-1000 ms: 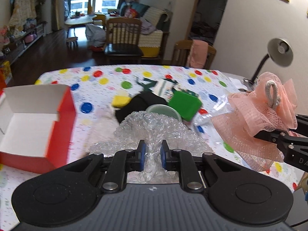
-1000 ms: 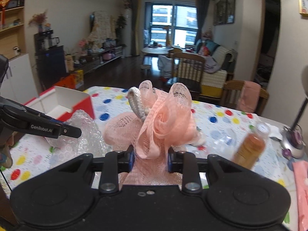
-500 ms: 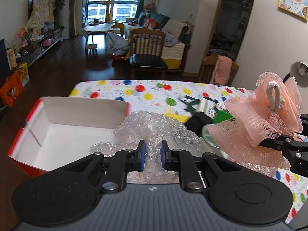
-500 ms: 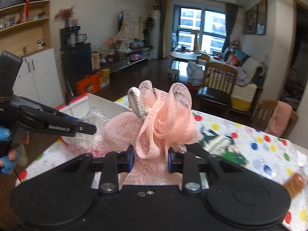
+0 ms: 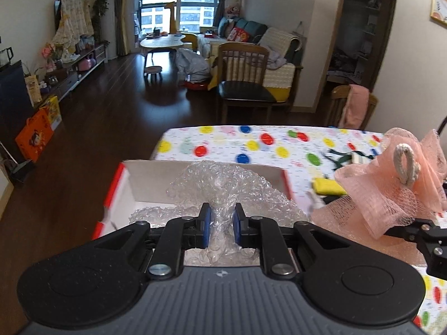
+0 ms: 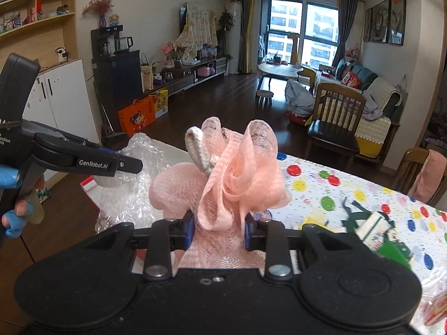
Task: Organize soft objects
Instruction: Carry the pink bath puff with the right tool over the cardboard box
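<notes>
My left gripper (image 5: 222, 227) is shut on a crumpled wad of clear bubble wrap (image 5: 223, 187) and holds it over the open red-and-white cardboard box (image 5: 145, 181) at the table's left end. My right gripper (image 6: 218, 230) is shut on a pink mesh bath pouf (image 6: 229, 176) with a white rope loop. The pouf also shows in the left wrist view (image 5: 391, 189), just right of the box. The left gripper (image 6: 131, 164) and the bubble wrap (image 6: 134, 173) appear at the left of the right wrist view.
The table wears a white cloth with coloured dots (image 5: 251, 142). A yellow sponge (image 5: 328, 188), a green box (image 6: 394, 252) and dark items lie to the right. Wooden chairs (image 5: 245, 78) stand beyond the far edge. Floor lies left of the table.
Both grippers have swung left with their loads. The bubble wrap has gone from over the table's middle to over the open box, and the pouf has followed beside it.
</notes>
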A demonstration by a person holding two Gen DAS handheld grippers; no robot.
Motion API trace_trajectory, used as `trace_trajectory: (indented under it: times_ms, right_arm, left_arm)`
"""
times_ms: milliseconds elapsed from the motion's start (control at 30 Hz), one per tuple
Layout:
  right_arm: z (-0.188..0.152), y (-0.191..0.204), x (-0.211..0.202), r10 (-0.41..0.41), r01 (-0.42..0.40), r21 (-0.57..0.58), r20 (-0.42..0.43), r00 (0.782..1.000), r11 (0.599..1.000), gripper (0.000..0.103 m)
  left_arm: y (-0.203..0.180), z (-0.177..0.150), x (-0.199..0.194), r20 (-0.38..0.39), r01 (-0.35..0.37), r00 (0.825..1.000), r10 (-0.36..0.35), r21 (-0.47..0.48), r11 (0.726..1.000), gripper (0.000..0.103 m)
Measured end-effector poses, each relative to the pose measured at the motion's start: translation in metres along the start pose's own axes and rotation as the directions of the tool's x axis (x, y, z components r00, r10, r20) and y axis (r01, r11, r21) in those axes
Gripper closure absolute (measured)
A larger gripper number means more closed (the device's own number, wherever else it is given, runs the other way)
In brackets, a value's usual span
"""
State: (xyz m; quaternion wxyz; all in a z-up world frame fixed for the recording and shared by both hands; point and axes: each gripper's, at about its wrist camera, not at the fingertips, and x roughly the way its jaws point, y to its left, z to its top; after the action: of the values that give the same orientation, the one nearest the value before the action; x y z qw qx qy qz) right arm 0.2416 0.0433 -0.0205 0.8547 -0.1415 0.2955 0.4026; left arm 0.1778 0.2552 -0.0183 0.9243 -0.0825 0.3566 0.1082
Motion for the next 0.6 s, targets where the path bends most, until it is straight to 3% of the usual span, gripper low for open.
trace_trajectory:
  times_ms: [400, 600]
  right_arm:
    - [0.031, 0.05, 0.086, -0.035, 0.033, -0.041, -0.052, 0.998, 0.999, 0.072]
    - [0.036, 0.056, 0.134, -0.05, 0.049, -0.013, -0.128, 0.99, 0.999, 0.072]
  left_arm:
    - [0.067, 0.01, 0.058, -0.061, -0.03, 0.998, 0.031, 0.017, 0.999, 0.087]
    - [0.087, 0.011, 0.089, -0.105, -0.049, 0.993, 0.052, 0.033, 0.998, 0.087]
